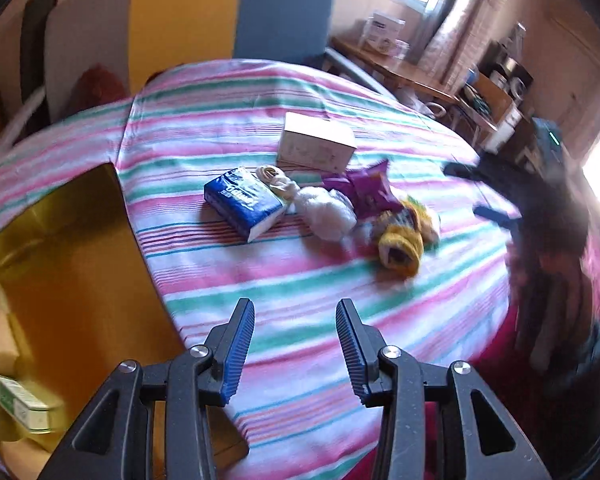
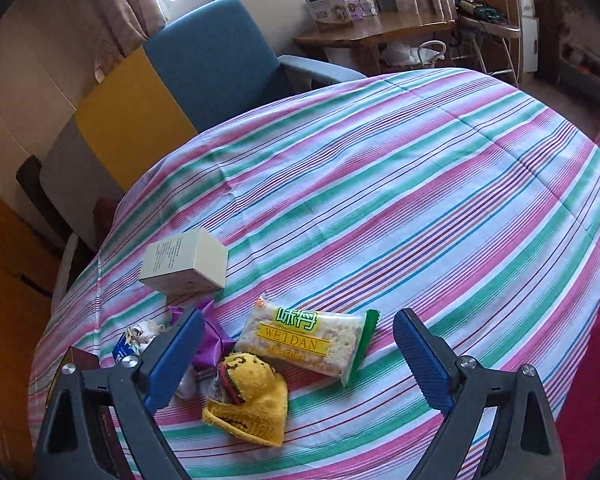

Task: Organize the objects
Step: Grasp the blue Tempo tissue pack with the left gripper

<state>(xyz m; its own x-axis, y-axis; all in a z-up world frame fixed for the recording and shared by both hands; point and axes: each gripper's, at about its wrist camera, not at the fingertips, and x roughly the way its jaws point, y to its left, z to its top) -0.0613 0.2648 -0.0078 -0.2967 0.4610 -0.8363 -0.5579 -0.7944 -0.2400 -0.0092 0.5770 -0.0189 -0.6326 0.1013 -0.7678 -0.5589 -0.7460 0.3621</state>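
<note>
A small pile lies on the striped cloth point(image 1: 300, 272): a blue tissue pack point(image 1: 244, 204), a white carton point(image 1: 316, 144), a purple packet point(image 1: 366, 192), a white bag point(image 1: 328, 212) and a yellow knitted piece point(image 1: 400, 246). My left gripper point(image 1: 294, 306) hovers in front of the pile, open and empty. To its left stands an open golden box point(image 1: 72, 248) holding a green-and-white carton point(image 1: 20, 408). My right gripper point(image 2: 300, 316) is open wide above a clear rice-snack packet point(image 2: 300, 340) and the yellow knitted piece point(image 2: 252, 400), touching neither. It appears blurred as the right gripper point(image 1: 476, 192) beside the pile.
A blue armchair point(image 2: 216, 60) and a yellow panel point(image 2: 128, 120) stand behind the table's far edge. A wooden desk point(image 2: 376, 30) with boxes is at the back right. Red fabric point(image 2: 596, 360) lies at the right edge of the cloth.
</note>
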